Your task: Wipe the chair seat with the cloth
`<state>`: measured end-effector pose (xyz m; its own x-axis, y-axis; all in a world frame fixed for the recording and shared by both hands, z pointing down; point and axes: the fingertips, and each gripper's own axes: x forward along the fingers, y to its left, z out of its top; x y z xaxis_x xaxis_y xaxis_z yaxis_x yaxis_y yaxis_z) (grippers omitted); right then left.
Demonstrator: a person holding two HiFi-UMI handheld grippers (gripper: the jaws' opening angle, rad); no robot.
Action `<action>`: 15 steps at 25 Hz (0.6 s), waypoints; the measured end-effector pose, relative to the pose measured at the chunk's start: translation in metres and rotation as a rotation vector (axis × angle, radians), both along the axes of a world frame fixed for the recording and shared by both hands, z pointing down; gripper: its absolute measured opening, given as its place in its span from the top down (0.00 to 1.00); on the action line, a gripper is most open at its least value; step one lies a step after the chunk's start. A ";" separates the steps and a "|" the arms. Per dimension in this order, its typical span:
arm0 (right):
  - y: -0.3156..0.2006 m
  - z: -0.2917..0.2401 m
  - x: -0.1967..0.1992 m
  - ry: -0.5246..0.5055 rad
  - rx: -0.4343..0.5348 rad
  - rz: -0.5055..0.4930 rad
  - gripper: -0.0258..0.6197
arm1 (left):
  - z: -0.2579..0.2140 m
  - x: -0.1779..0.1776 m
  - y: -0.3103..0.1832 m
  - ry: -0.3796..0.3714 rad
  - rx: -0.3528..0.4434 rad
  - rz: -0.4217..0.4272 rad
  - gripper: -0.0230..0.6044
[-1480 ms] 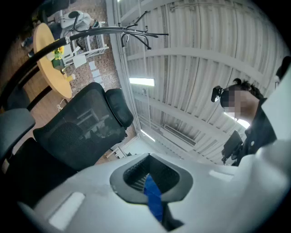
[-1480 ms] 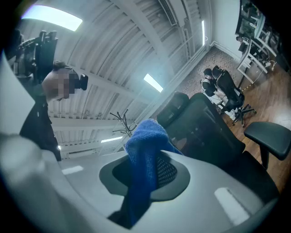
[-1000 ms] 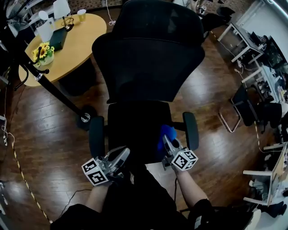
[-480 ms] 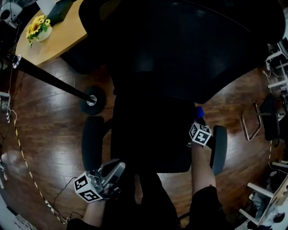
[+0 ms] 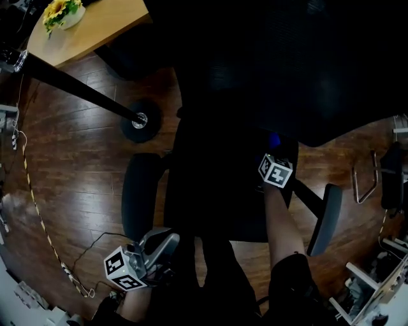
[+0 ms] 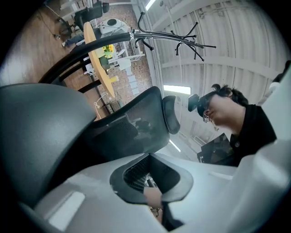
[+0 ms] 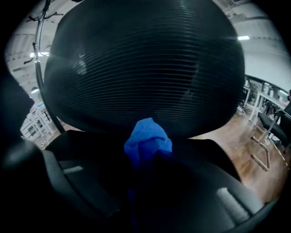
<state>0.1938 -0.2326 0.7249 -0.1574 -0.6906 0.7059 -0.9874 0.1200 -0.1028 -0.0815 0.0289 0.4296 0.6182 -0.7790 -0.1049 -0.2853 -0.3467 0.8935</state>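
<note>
Blue cloth at the back of the chair seat
Right tongs (image 7: 148,157) clamp the cloth (image 7: 148,135) over the dark seat (image 5: 213,191), barely visible from overhead. Left tongs (image 5: 166,242), closed and empty, sit off the seat's front.

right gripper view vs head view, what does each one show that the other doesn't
Only the right gripper view: the ribbed mesh of the backrest, and the right gripper with its tongs shut on the bunched blue cloth. Only the head view: the left gripper, both armrests, and the yellow flowers on the wooden table. Both: the backrest, a bit of the cloth, and the wood floor.
</note>
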 end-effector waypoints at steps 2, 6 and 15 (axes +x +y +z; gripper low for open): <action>0.002 0.007 -0.048 -0.023 -0.007 -0.068 0.87 | 0.001 -0.006 0.000 0.002 0.001 -0.011 0.98; 0.012 0.007 -0.146 -0.098 0.008 -0.206 0.87 | 0.003 -0.017 0.002 0.007 0.000 -0.031 0.98; 0.046 -0.025 -0.291 -0.341 0.044 -0.464 0.87 | 0.011 -0.035 0.005 0.017 -0.008 -0.055 0.98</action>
<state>-0.0967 -0.1867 0.7004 -0.6644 -0.5227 0.5342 -0.7424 0.5436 -0.3915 -0.1168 0.0337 0.4406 0.5727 -0.8126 -0.1084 -0.2886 -0.3236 0.9011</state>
